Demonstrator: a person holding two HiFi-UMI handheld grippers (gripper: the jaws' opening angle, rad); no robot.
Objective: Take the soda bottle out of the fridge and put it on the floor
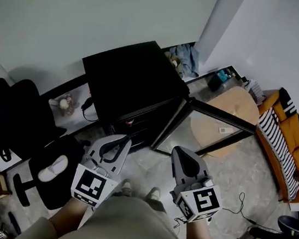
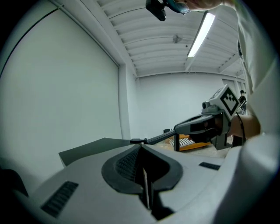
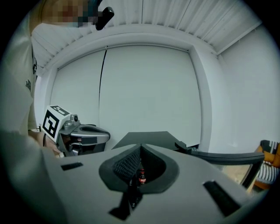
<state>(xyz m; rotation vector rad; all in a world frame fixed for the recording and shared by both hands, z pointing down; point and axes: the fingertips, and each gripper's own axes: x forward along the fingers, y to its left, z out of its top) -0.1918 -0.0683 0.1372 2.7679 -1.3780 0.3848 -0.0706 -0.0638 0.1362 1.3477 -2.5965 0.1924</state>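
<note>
The left gripper and right gripper were shut, empty. The fridge stood ahead, door open, a chair beside it.

Two grippers counted: left gripper, right gripper.
One fridge is tallied, one soda bottle inside it.
</note>
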